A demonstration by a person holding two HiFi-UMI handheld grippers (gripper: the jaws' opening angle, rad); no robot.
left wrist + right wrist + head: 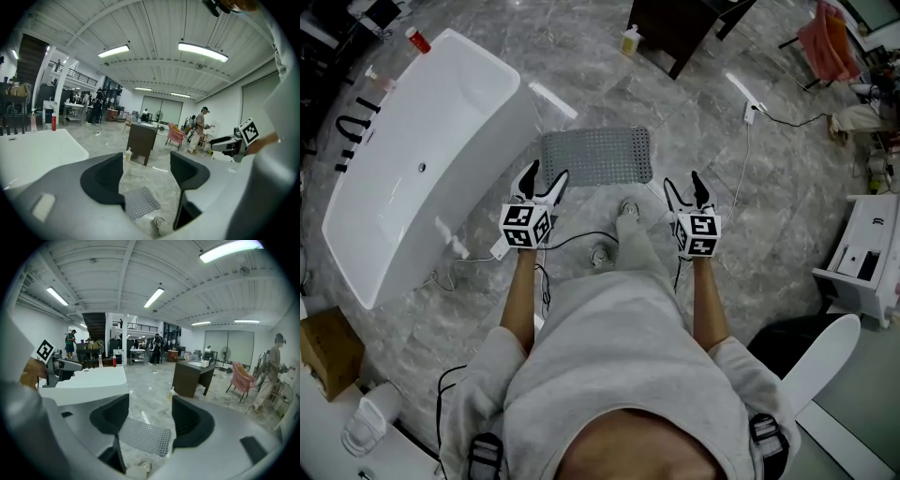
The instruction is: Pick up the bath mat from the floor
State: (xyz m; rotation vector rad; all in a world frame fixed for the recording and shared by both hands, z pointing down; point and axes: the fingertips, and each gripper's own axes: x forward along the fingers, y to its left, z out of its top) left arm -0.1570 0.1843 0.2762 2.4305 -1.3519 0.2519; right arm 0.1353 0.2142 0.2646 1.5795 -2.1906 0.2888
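So the bath mat (597, 157) lies flat on the floor, just beside the long side of the white bathtub (394, 187). I think it is there because that is where wet feet come down when someone steps out of the tub.

The mat is grey and full of little holes. It is longer one way than the other. One short end sits close to the tub and the other short end points away from it, so its long way runs straight out from the tub's side. One long edge faces the person, whose shoe (628, 208) is just by that edge.

The left claw (547, 173) is the one nearer the tub. It hangs above the end of the mat that is close to the tub. Its jaws are open about halfway and hold nothing. You can see the mat on the floor through the gap.

The right claw (682, 183) is farther from the tub, by the mat's other end. Its jaws are also apart and empty, with the mat showing between them far below.

Both claws tip forward and a little down. I think they are spread apart like this so each one can take one end of the near edge.
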